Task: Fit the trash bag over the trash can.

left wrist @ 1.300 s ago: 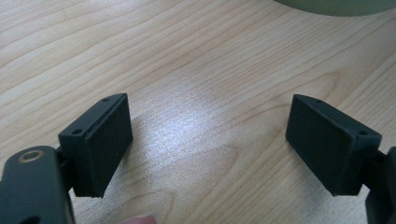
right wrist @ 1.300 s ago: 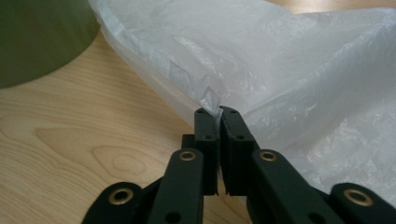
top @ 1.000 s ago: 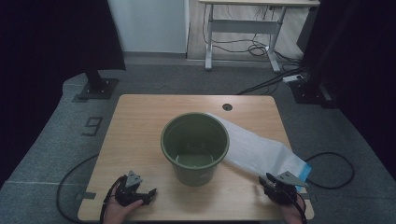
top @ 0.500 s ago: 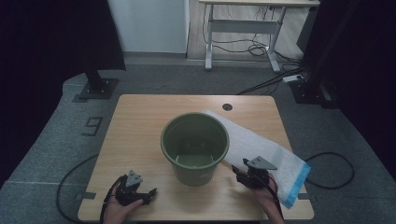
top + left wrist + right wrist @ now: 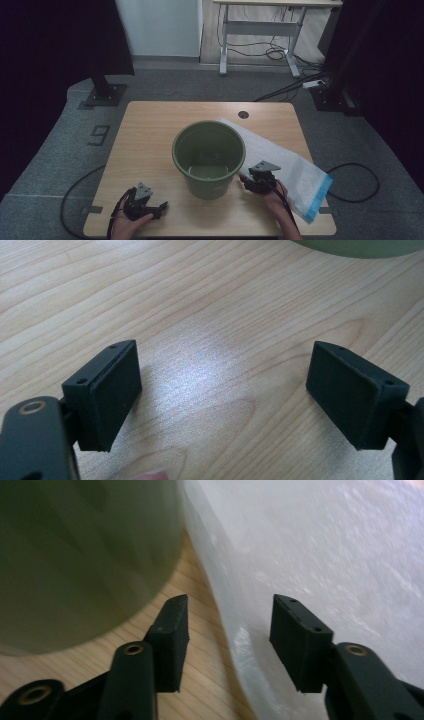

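Observation:
A dark green bucket (image 5: 209, 150) stands upright in the middle of the wooden table (image 5: 150, 135); it looks empty. A white plastic bag (image 5: 290, 165) with a blue end lies flat to its right, one corner running behind the bucket. My right gripper (image 5: 248, 180) sits just right of the bucket's base, over the bag's near edge. In the right gripper view the bucket wall (image 5: 75, 555) is at the left and the bag (image 5: 325, 555) at the right. The right gripper (image 5: 227, 635) is open; its jaws have just been closing, with the bag's edge between them and untouched. My left gripper (image 5: 222, 390) is open over bare wood.
The left gripper (image 5: 157, 207) rests near the table's front left edge, with the bucket's base (image 5: 360, 245) a little beyond it. A cable hole (image 5: 243, 114) is at the table's back. Cables trail off both sides. A desk frame (image 5: 260, 30) stands farther back.
My right gripper has moved left from the table's front right corner, across the bag, to beside the bucket. The left gripper has kept still.

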Motion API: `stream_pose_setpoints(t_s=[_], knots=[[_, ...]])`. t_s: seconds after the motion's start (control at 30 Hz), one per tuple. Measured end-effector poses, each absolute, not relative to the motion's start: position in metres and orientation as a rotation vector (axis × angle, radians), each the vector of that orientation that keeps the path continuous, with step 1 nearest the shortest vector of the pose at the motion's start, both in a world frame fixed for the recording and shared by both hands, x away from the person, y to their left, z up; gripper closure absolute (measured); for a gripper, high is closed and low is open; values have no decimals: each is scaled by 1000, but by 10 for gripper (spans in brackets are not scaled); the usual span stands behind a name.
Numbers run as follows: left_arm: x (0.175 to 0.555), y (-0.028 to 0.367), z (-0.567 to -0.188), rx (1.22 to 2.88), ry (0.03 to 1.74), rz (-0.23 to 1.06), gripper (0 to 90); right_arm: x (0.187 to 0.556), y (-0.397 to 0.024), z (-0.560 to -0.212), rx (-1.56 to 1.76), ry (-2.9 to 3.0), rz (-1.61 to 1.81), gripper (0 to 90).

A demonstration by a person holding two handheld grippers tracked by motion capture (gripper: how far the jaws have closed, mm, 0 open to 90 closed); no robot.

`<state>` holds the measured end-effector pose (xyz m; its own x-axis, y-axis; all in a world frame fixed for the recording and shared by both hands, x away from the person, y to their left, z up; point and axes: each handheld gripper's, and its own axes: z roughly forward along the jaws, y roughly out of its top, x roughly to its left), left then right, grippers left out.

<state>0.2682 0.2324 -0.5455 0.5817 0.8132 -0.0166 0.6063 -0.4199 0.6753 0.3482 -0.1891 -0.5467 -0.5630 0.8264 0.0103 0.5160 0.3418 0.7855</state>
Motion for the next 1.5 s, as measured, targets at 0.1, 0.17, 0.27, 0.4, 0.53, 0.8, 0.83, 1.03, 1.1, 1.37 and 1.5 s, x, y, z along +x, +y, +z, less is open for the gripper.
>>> stream_pose_setpoints(t_s=[0.1, 0.17, 0.27, 0.4, 0.53, 0.8, 0.83, 1.03, 1.1, 1.37, 1.5], knots=[[268, 232, -546, 2168, 1124, 416, 142, 350, -194, -551, 1213, 2223, 1077, 604], [268, 232, -546, 2168, 1124, 416, 143, 350, -198, -552, 1232, 2206, 1074, 698], [268, 232, -546, 2168, 1124, 416, 143, 349, -204, -552, 1259, 2185, 1068, 812], [268, 233, -545, 2168, 1124, 416, 143, 341, -213, -552, 1280, 2171, 1053, 863], [268, 233, -545, 2167, 1125, 415, 144, 324, -226, -550, 1273, 2165, 1034, 871], [269, 233, -545, 2168, 1123, 413, 143, 302, -250, -547, 1302, 2156, 1004, 870], [269, 233, -545, 2167, 1123, 413, 142, 302, -251, -547, 1308, 2156, 1004, 853], [270, 233, -545, 2167, 1126, 415, 142, 303, -234, -544, 1318, 2127, 992, 535], [270, 233, -545, 2167, 1126, 415, 142, 303, -225, -542, 1287, 2119, 1005, 505], [270, 233, -545, 2166, 1127, 415, 142, 330, -190, -543, 1200, 2122, 1046, 410], [271, 233, -545, 2166, 1127, 415, 142, 342, -177, -546, 1189, 2118, 1038, 396]])
